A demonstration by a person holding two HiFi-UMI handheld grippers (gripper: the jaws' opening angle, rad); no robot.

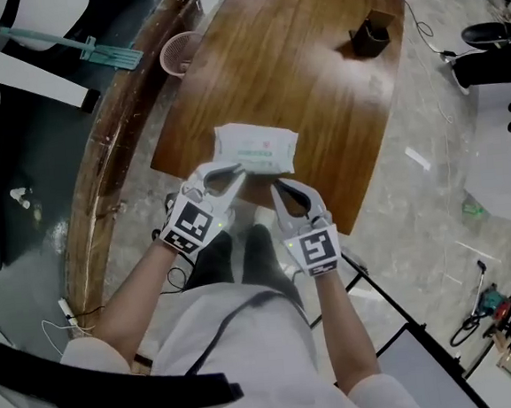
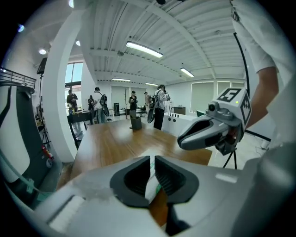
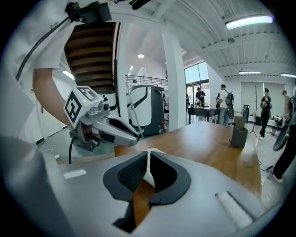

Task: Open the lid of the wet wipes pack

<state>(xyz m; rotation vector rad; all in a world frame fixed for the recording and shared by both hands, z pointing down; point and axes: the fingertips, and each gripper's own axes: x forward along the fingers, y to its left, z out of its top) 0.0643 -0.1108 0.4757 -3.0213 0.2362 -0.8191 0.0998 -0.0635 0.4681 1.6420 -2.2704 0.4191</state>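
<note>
Left of centre in the head view, our left gripper [image 1: 233,174] pinches the lower left edge of the wet wipes pack [image 1: 256,147], at the wooden table's [image 1: 296,53] lower edge. Just right, our right gripper [image 1: 281,187] is clamped narrowly on the pack's lower right corner.

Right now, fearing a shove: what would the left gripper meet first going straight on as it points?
The wet wipes pack: the left gripper pinches its near edge, so it would likely just push the pack across the table.
</note>
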